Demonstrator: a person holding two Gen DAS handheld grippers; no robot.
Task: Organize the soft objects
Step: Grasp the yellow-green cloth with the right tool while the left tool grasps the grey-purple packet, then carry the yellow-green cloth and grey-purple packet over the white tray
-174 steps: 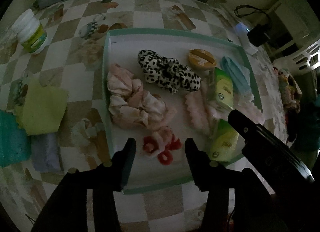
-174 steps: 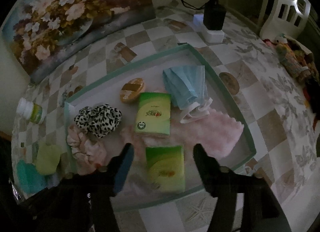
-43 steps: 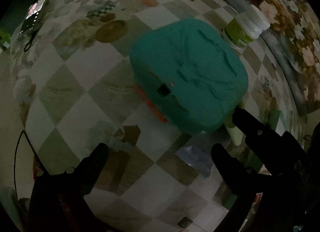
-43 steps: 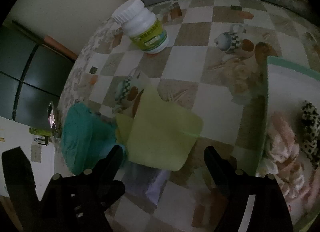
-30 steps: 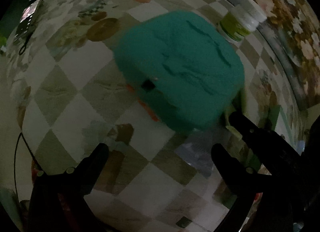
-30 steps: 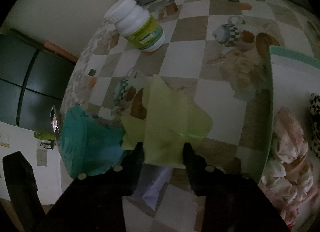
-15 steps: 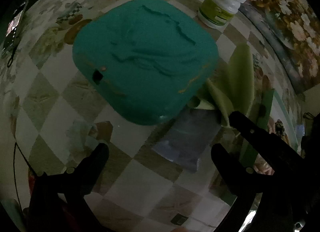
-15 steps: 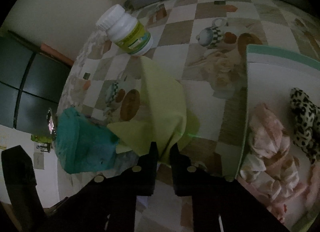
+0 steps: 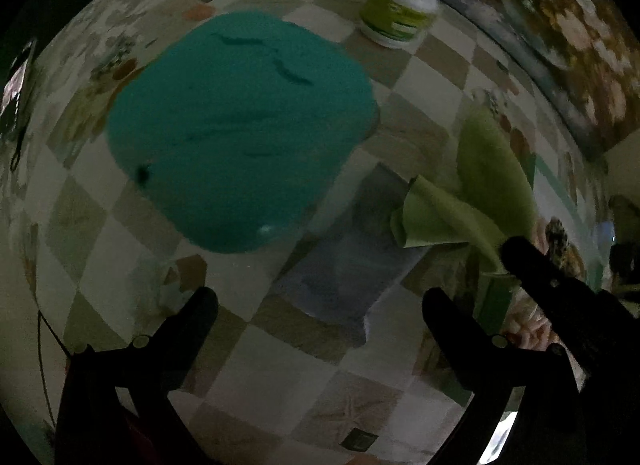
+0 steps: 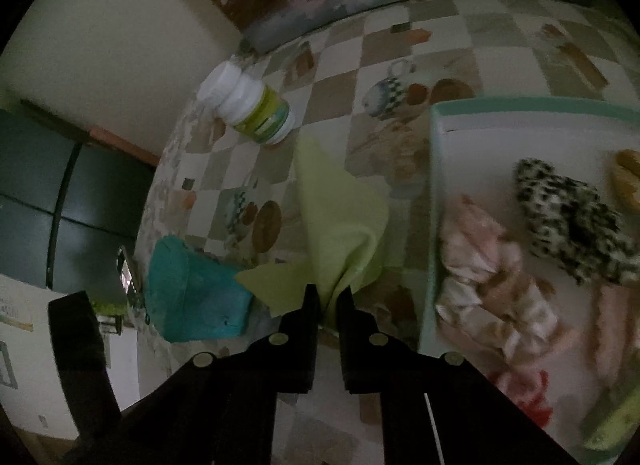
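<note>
Green cloth [image 10: 340, 225] pinched, lifted, beside teal cloth [image 10: 192, 289].

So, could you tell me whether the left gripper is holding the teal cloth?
No, the left gripper hangs open and empty, apart from the teal cloth.

near-left counter [image 9: 304, 397]: bare checkered cloth, open to pass | left: teal cloth [image 9: 240, 125] and grey cloth [image 9: 352, 257] lying flat, low | far: white bottle [image 10: 256, 109] upright by wall | right: tray [image 10: 434, 225] rim raised, crowded with scrunchies [image 10: 576, 209]
</note>
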